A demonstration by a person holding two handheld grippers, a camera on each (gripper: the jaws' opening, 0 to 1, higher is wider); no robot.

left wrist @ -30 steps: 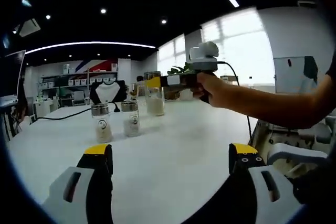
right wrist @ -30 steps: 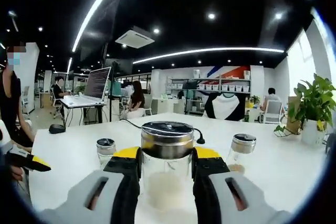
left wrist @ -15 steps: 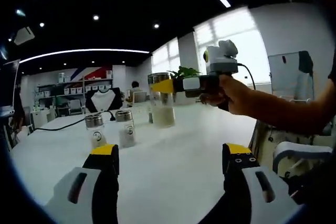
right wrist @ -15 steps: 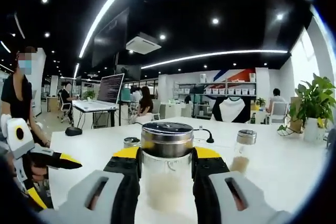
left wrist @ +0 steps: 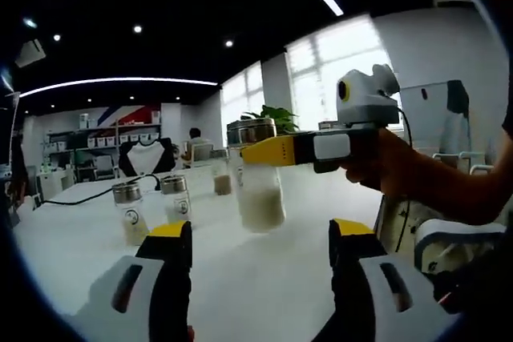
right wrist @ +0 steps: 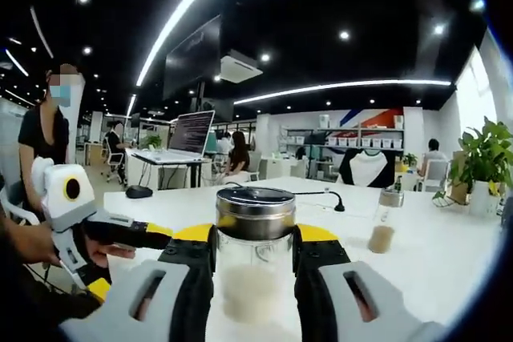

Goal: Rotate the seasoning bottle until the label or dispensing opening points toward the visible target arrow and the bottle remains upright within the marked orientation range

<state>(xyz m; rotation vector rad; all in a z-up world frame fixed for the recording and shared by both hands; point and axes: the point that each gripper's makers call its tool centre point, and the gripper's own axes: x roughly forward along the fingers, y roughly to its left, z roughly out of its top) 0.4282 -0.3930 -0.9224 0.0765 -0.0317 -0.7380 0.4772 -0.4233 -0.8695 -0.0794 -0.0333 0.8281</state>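
So the right gripper (right wrist: 255, 250) is clamped on the seasoning bottle (right wrist: 255, 266) just under its steel lid, holding it upright above the white bench (left wrist: 264, 278), I'd guess so it can be turned without tipping. The left gripper (left wrist: 260, 242) hangs back with its jaws apart and nothing in them, and two small jars (left wrist: 148, 206) sit further off on the bench. Can't spot any label, opening or target arrow, and the bottle's base is hidden, so no idea how it's facing
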